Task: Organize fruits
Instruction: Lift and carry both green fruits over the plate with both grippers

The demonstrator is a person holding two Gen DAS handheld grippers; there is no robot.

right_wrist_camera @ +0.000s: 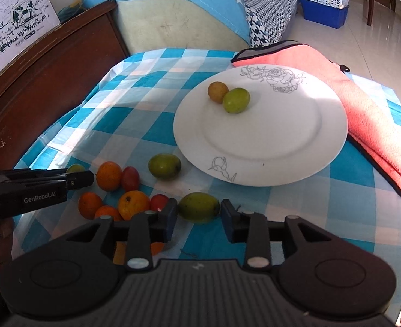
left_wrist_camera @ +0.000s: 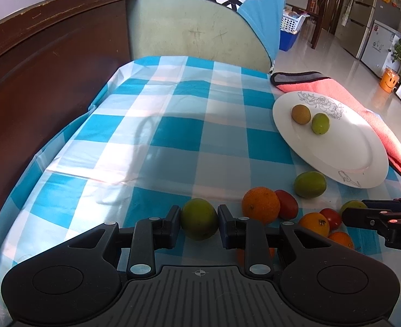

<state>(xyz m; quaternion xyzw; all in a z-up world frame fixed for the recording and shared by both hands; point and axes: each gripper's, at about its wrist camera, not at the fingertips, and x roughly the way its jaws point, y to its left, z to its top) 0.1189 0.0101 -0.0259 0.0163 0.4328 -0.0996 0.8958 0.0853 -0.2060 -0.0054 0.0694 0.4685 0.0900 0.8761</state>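
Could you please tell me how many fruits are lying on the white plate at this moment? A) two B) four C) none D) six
A: the white plate holds just two fruits, a brownish-yellow fruit and a green fruit touching it near the far rim; the other fruits all lie on the checked tablecloth.

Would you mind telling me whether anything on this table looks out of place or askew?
The white plate sits partly on the folded pink towel, so it may be resting unevenly. Only two small fruits are on it; the rest lie loose on the checked tablecloth. Nothing looks spilled or damaged.
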